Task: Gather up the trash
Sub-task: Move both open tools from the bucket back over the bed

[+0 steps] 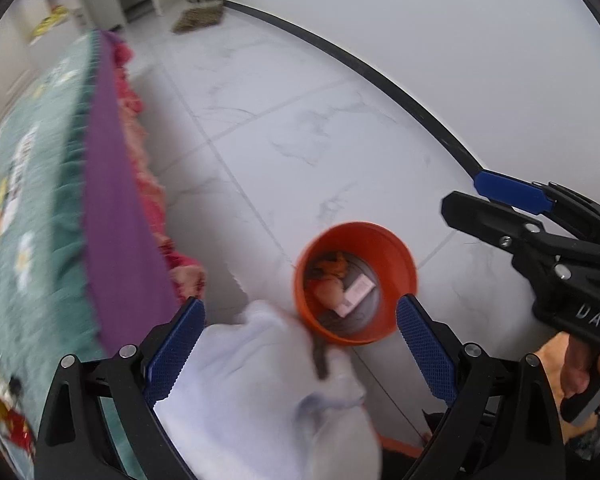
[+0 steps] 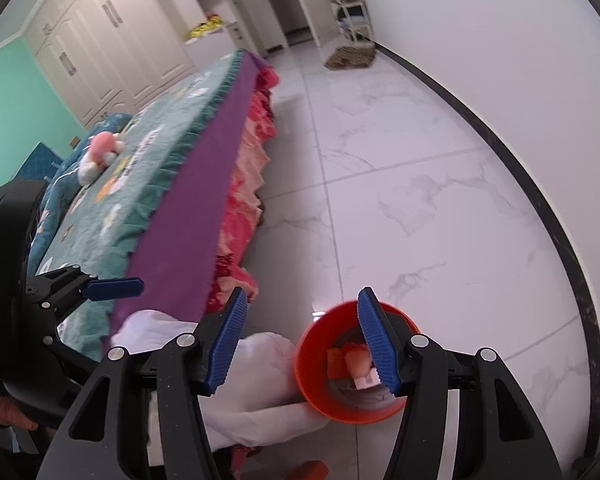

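Both grippers' fingers spread wide, pinching nothing.
I've got the left gripper (image 1: 300,344) and right gripper (image 2: 300,340) above the orange bin (image 1: 356,284) of trash on the floor (image 1: 340,140), beside the bed (image 2: 172,184).

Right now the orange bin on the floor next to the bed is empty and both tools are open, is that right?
Not empty. The left wrist view shows the orange bin already holds trash. It does stand on the floor beside the bed, with the left tool and right tool open.
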Demonstrator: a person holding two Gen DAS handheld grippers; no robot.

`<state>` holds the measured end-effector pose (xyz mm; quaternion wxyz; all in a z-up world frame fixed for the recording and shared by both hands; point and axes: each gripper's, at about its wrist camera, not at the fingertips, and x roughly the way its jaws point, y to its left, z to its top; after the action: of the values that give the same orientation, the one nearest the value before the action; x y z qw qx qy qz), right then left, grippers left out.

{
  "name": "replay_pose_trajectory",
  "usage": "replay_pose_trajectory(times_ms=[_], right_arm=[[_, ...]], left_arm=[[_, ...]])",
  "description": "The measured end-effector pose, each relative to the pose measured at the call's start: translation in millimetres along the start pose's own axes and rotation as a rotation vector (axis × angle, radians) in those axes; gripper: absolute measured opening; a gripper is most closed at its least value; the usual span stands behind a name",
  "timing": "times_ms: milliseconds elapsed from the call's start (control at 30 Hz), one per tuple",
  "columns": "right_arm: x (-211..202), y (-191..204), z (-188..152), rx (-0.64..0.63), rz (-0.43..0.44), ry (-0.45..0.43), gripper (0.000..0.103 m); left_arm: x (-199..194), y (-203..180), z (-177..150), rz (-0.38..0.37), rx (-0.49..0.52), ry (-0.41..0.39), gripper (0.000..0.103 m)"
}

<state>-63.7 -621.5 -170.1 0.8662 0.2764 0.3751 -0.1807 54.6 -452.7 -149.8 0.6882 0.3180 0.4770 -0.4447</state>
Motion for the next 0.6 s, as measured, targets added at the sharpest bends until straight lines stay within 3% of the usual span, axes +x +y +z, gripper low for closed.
replay_pose_trajectory(times_ms=[267, 600], right_arm=[[-11, 91, 1, -0.142, 0.11, 0.006, 0.058], [-10, 218, -18, -0.347, 0.274, 0.052, 0.061]], left_arm=[[-62, 61, -45, 0.058, -0.168, -0.116, 0.095], [-117, 132, -122, 0.165, -0.399, -0.189, 0.095]])
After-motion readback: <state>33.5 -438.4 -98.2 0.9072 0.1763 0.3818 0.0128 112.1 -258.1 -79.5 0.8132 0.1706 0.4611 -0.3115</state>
